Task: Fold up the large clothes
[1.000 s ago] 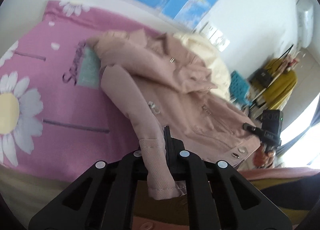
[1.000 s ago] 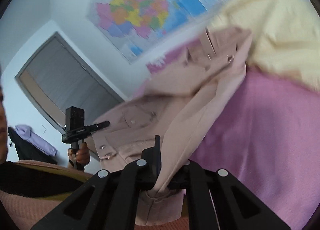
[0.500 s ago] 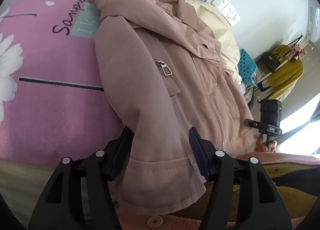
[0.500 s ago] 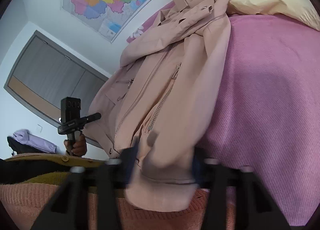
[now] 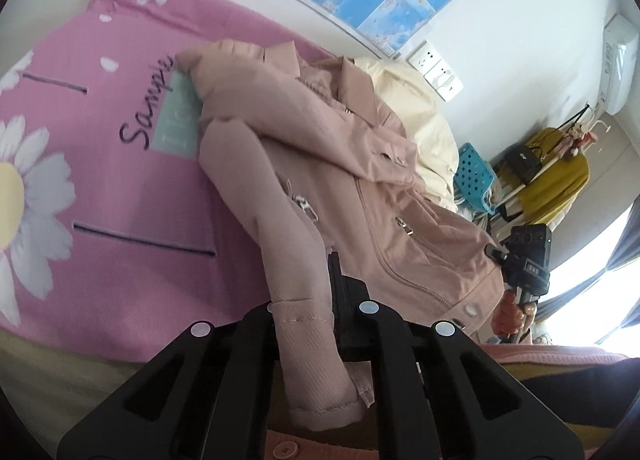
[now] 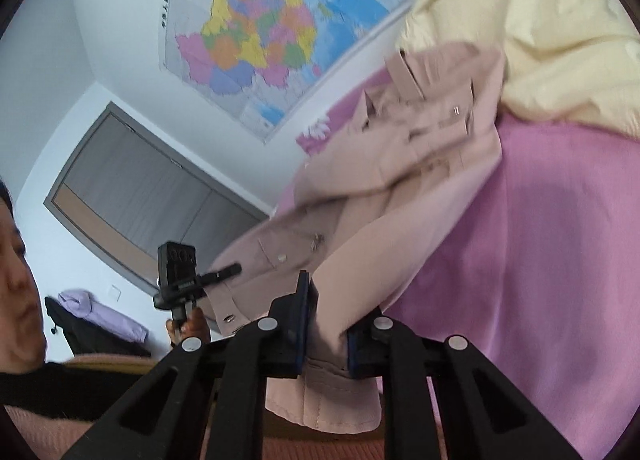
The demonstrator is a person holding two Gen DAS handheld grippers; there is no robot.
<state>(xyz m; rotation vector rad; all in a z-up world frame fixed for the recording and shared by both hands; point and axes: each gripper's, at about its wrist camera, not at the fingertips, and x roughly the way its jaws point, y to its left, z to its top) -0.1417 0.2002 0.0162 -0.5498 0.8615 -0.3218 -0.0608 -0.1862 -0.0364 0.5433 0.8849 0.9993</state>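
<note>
Left wrist view showed the left hand-held gripper [image 5: 320, 300] clamped narrow on a sleeve cuff [image 5: 316, 364] of the pink jacket [image 5: 360, 187], which lay spread ahead of it on a pink bed cover [image 5: 100, 179]. Right wrist view showed the right hand-held gripper [image 6: 324, 324], its jaws having just closed, pinching the other sleeve [image 6: 360, 268]; a cream garment [image 6: 540, 39] lay beyond.

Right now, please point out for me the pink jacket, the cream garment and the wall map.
pink jacket [image 5: 404, 219]: left wrist view, on the front panel beside the zipper.
cream garment [image 6: 560, 39]: right wrist view, on its broad upper surface.
wall map [image 6: 256, 31]: right wrist view, on the coloured regions.
</note>
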